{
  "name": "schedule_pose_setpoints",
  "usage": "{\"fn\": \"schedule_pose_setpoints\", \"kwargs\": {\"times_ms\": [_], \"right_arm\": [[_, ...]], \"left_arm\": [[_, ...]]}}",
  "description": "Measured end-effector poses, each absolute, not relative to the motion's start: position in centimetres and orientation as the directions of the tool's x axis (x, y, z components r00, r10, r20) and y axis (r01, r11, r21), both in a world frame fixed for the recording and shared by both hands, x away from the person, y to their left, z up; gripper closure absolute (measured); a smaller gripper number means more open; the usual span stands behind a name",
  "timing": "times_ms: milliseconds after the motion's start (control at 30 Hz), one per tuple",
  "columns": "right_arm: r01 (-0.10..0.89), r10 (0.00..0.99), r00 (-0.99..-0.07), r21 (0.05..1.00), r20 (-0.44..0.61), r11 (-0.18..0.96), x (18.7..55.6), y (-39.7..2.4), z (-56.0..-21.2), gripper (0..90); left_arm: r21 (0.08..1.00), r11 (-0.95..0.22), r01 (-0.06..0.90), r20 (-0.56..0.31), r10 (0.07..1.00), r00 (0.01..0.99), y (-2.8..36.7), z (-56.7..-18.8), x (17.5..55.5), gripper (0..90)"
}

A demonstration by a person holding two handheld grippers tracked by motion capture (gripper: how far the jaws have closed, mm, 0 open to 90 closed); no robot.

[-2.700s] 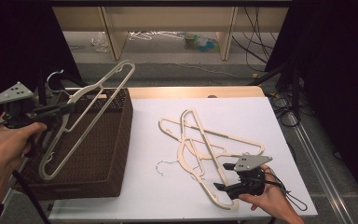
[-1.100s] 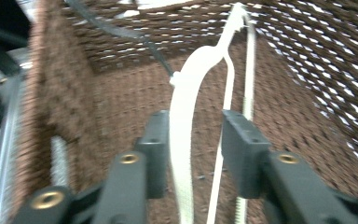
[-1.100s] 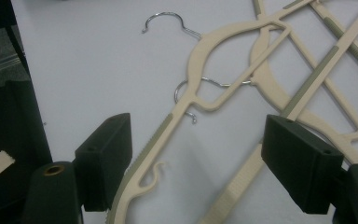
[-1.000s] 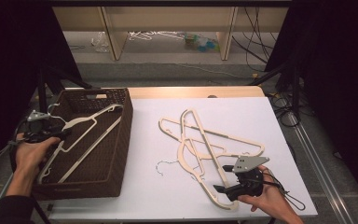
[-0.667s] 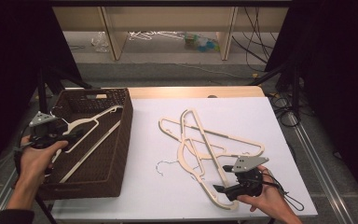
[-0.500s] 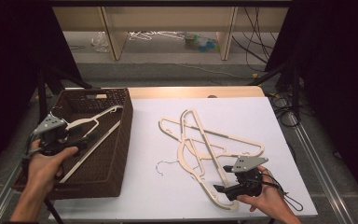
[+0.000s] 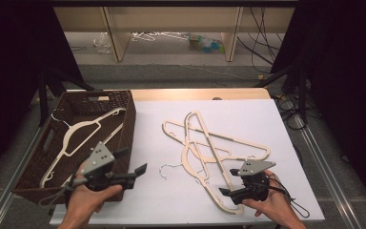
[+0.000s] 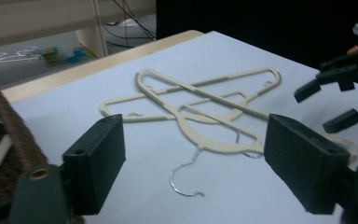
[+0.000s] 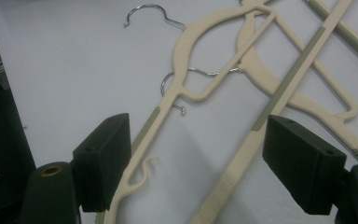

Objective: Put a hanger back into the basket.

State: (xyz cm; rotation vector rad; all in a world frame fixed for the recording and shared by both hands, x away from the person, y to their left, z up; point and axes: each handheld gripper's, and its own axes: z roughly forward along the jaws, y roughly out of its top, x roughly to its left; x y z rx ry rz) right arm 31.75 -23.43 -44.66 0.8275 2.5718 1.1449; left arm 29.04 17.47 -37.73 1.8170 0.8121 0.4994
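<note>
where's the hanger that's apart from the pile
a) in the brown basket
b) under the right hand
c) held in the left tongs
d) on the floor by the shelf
a: one cream hanger lies inside the brown wicker basket, while the left tongs are open and empty.

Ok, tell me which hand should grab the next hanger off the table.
Right, probably. Its tongs are open and sit at the hanger pile, a bar between the jaws. The left tongs, open and empty, are by the basket, apart from the pile.
</note>
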Motion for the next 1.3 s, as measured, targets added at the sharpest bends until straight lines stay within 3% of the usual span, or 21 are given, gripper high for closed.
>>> {"fn": "schedule_pose_setpoints", "kwargs": {"times_ms": [167, 633, 767, 1300], "right_arm": [[0.408, 0.567, -0.823, 0.730, 0.034, 0.548, 31.6, -23.2, -44.7, 24.8], [0.398, 0.557, -0.830, 0.727, 0.025, 0.560, 31.4, -22.7, -44.8, 24.8], [0.397, 0.542, -0.840, 0.708, 0.024, 0.584, 31.1, -22.0, -45.1, 25.8], [0.469, 0.557, -0.830, 0.567, 0.023, 0.677, 31.4, -17.3, -47.1, 41.8]], "left_arm": [[0.923, -0.256, 0.289, -0.038, 0.684, 0.728, 16.1, -39.3, 28.0, 19.2], [0.936, -0.272, 0.222, 0.021, 0.675, 0.738, 15.4, -41.8, 26.8, 16.6], [0.927, -0.288, 0.240, 0.017, 0.672, 0.741, 15.0, -42.7, 26.6, 16.6], [0.911, -0.323, 0.256, 0.021, 0.658, 0.752, 14.4, -43.9, 26.5, 16.8]]}}
